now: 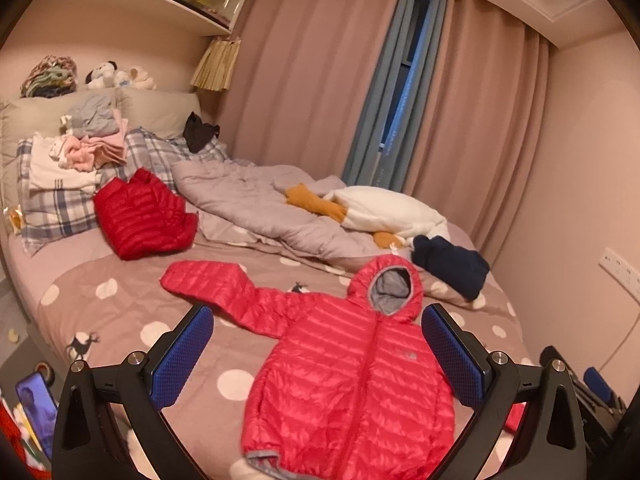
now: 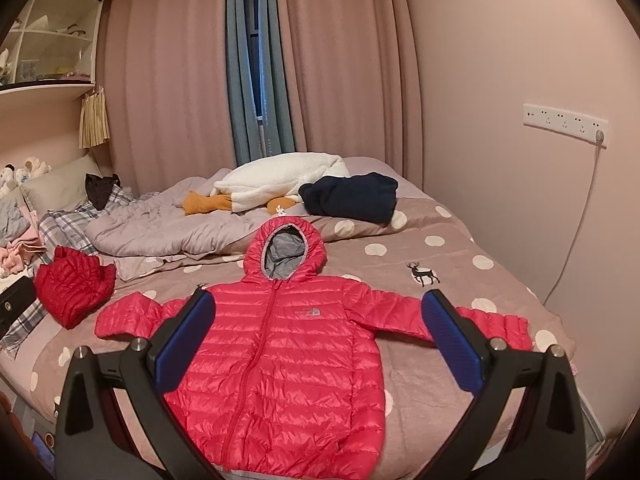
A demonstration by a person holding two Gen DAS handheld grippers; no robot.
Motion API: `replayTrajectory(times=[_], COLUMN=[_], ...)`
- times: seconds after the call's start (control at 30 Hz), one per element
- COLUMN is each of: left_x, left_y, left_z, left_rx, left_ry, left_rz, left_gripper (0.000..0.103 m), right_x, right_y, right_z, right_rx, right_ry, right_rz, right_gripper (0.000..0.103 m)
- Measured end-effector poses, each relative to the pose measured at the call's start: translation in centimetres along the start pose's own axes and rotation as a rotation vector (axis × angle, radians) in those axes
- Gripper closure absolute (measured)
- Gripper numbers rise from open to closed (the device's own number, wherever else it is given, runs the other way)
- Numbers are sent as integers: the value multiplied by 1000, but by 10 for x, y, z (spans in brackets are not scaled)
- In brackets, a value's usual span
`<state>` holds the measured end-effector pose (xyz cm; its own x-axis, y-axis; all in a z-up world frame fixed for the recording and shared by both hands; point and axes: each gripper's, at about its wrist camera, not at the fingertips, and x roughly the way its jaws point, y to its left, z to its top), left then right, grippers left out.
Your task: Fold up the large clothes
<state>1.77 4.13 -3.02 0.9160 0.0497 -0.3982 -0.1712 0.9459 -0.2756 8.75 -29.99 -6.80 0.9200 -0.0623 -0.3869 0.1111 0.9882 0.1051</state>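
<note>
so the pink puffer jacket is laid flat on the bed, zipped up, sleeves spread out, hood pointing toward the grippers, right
Not quite: the hood points away from the grippers, toward the curtains; the hem is nearest them. The right wrist view shows it. The rest holds: the pink puffer jacket lies flat on the bed, zipped, sleeves spread.

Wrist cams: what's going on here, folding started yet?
Not yet. A pink-red quilted hooded puffer jacket lies flat, front up, zipped, sleeves spread, on the polka-dot bedspread. The left gripper and right gripper hover over it, fingers apart, holding nothing. A darker red puffer jacket sits folded near the pillows.
</note>
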Motion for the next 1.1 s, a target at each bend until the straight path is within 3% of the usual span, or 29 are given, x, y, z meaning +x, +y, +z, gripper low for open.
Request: replayTrajectory(times=[0.23, 1.1], left_x=[9, 21], left_y=[11, 10], left_z=[2, 0], left_rx=[-18, -5], left_ry=[11, 54], left_rz=[21, 40], left_gripper=[0, 0], right_x=[8, 34], right_y=[3, 12], right_z=[0, -7], right_rx=[5, -31], right_ry=[20, 80], right_rz=[-38, -14], right_gripper=[0, 0])
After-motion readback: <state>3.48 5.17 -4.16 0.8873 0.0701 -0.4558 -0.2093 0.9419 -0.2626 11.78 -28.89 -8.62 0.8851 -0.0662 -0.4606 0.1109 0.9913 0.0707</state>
